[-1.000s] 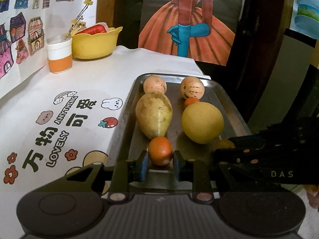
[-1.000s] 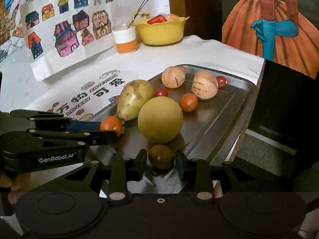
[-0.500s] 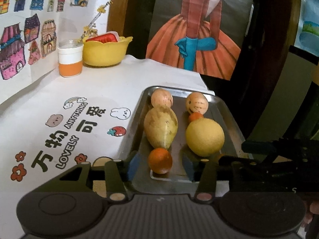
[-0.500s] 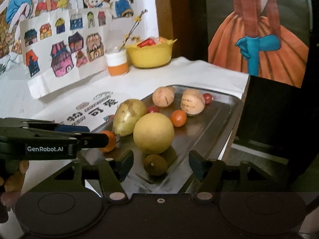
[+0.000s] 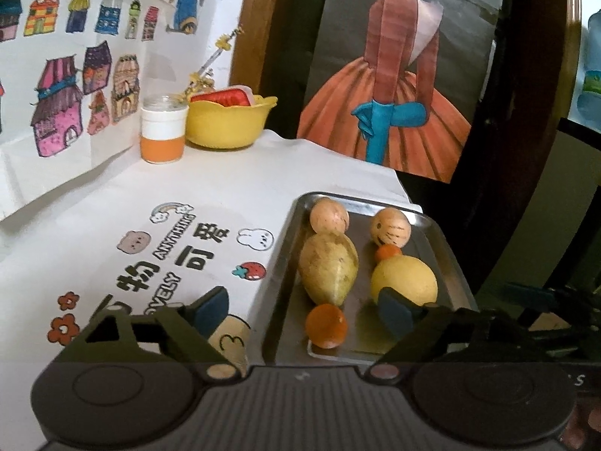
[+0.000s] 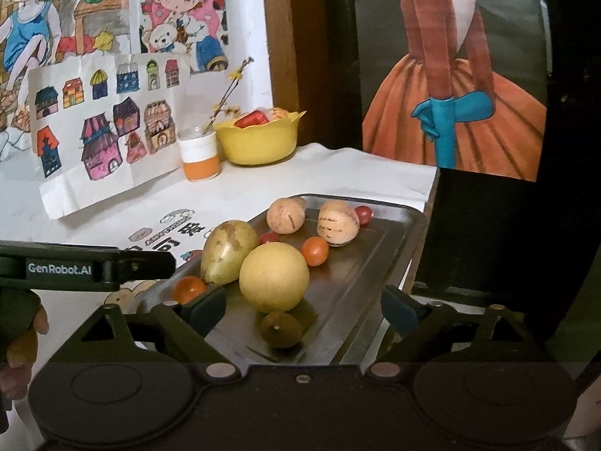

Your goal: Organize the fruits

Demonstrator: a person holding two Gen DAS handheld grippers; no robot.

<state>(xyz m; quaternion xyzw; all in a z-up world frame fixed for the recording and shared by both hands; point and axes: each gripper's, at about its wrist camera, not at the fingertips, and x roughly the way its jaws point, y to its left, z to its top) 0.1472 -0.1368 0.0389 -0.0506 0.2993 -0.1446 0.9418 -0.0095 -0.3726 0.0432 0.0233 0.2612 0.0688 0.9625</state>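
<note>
A steel tray (image 5: 449,259) (image 6: 379,263) holds the fruit in two rows. In the left row lie an orange tomato (image 5: 325,325) (image 6: 189,288), a spotted pear (image 5: 328,269) (image 6: 227,251) and a tan round fruit (image 5: 329,216) (image 6: 285,215). The right row has a brown kiwi (image 6: 281,329), a yellow round fruit (image 5: 407,282) (image 6: 274,276), a small orange tomato (image 5: 388,252) (image 6: 314,250) and a striped tan fruit (image 5: 390,227) (image 6: 337,223). My left gripper (image 5: 304,310) is open, held back above the orange tomato. Over the kiwi, my right gripper (image 6: 304,306) is open too.
A yellow bowl (image 5: 227,124) (image 6: 259,143) with red items and an orange-and-white cup (image 5: 163,135) (image 6: 199,156) stand at the table's back. Two red cherry tomatoes (image 6: 363,213) (image 6: 268,238) lie among the fruit. The tray reaches the table's right edge.
Both grippers opened and pulled back and up. The left let go of the orange tomato and the right let go of the kiwi; both fruits stay on the tray's near end.
</note>
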